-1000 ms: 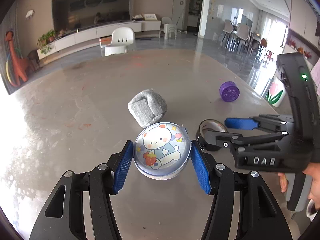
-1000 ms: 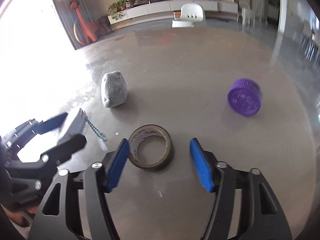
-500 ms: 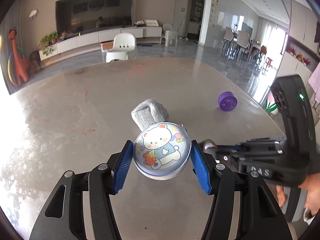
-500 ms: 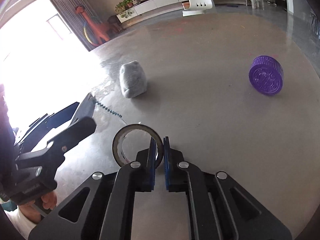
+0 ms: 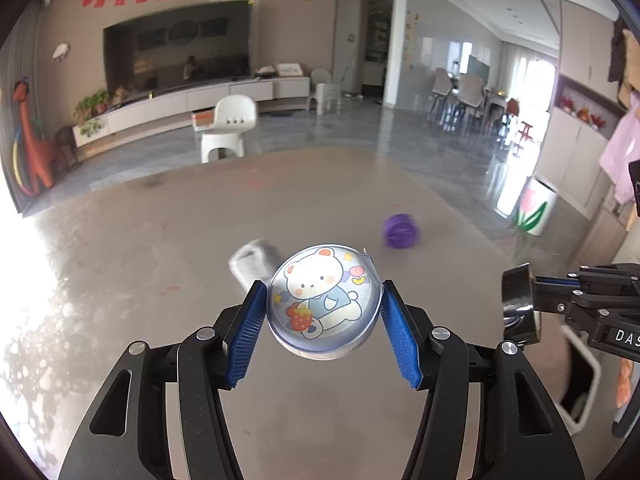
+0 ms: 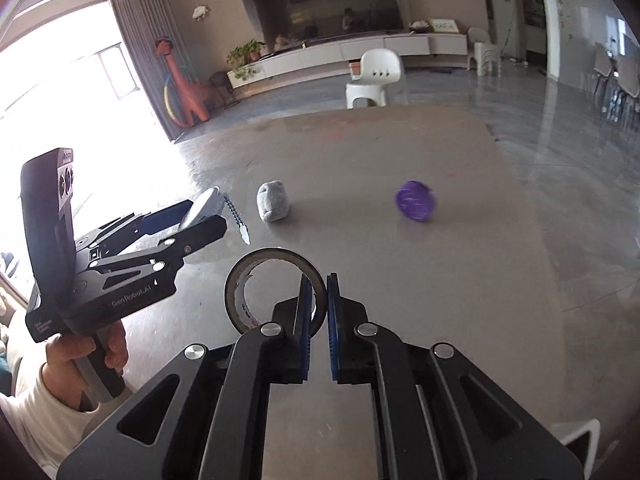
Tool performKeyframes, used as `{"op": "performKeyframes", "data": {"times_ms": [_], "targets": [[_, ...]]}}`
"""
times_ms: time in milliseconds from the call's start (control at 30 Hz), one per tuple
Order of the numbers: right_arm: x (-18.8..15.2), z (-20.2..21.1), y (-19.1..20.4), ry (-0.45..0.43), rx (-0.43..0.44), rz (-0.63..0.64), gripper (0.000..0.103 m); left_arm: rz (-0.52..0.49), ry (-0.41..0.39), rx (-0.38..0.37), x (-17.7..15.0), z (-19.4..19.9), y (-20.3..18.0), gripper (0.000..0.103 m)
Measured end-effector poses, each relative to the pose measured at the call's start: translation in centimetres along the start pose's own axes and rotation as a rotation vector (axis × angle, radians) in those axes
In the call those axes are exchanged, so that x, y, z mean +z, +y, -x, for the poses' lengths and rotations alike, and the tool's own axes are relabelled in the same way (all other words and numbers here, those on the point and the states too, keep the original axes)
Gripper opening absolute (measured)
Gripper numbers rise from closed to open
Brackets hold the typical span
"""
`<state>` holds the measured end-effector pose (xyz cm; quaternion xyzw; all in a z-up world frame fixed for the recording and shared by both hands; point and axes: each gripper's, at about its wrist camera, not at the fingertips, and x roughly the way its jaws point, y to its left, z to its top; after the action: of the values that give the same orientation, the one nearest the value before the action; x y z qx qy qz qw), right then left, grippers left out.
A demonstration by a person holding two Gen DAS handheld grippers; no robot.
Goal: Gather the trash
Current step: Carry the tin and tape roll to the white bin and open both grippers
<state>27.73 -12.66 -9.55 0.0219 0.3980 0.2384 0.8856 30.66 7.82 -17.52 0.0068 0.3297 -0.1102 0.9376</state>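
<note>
The left hand-held gripper (image 5: 322, 320) is clamped across a bear-printed round lid (image 5: 323, 300), lifted for carrying. The right hand-held gripper (image 6: 317, 312) pinches the tape roll (image 6: 276, 288) by its wall, off the counter (image 6: 460, 280).

The table (image 5: 320, 216) looks glossy and smooth; the bear badge (image 5: 324, 300) is shiny plastic; the grey bundle (image 6: 273, 201) looks matt cloth.

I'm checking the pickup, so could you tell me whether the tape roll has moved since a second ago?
Yes. The tape roll is lifted off the table, pinched in the right gripper.
</note>
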Motion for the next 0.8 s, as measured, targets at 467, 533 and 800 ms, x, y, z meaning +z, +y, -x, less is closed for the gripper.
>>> {"op": "performKeyframes", "data": {"times_ms": [467, 533, 800], "targets": [[-8.1, 13.6, -7.1, -0.104, -0.189, -0.135, 0.008, -0.153, -0.011, -0.214, 0.7, 5.4, -17.3, 0.057], [-9.3, 14.9, -8.1, -0.113, -0.215, -0.155, 0.008, -0.170, -0.002, -0.250, 0.2, 5.3, -19.7, 0.057], [-14.4, 19.6, -13.7, -0.146, -0.321, -0.276, 0.009, -0.290, 0.065, -0.394, -2.7, 3.8, -30.0, 0.057]]}}
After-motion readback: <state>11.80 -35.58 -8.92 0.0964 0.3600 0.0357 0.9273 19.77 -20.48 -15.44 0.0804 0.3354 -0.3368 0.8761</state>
